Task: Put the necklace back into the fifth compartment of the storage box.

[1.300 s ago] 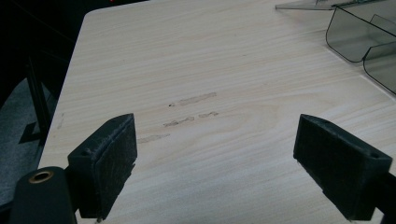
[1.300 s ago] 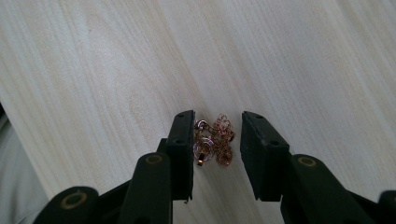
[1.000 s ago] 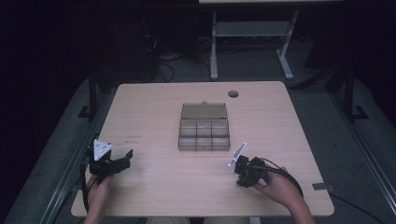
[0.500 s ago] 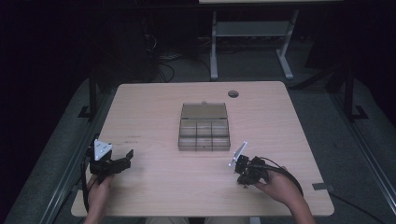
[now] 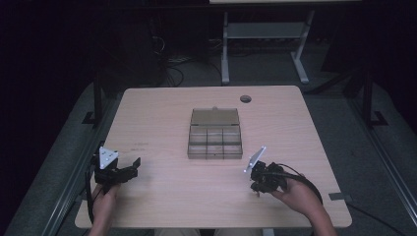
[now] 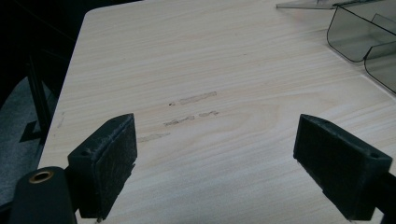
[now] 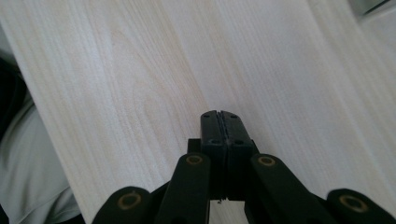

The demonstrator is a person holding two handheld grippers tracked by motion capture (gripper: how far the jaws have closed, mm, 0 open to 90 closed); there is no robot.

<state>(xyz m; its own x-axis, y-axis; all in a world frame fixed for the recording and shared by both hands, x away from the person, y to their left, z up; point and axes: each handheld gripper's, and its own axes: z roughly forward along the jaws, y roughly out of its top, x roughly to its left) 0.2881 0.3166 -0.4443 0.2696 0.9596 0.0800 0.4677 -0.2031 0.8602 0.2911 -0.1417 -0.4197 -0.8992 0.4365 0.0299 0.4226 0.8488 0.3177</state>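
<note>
A clear plastic compartment box point(image 5: 215, 142) sits at the middle of the wooden table point(image 5: 162, 113), its lid point(image 5: 215, 117) laid open toward the far side. My left gripper point(image 5: 133, 168) rests near the front left corner, held by a hand, jaws wide open over bare wood. In the left gripper view the left gripper point(image 6: 219, 154) has nothing between its pads, and the box point(image 6: 359, 32) shows at the upper right. My right gripper point(image 5: 254, 183) lies near the front right, tilted down at the table. The right gripper point(image 7: 219, 126) has its jaws pressed together with nothing in them.
A round cable hole point(image 5: 245, 99) sits near the table's far edge. Faint scuff marks point(image 6: 194, 98) lie on the wood ahead of the left gripper. A metal stand point(image 5: 265, 44) and cables are on the floor beyond the table. The person's clothing point(image 7: 28, 154) shows past the near edge.
The right gripper has shifted slightly on the table. The left gripper and the box have not moved.
</note>
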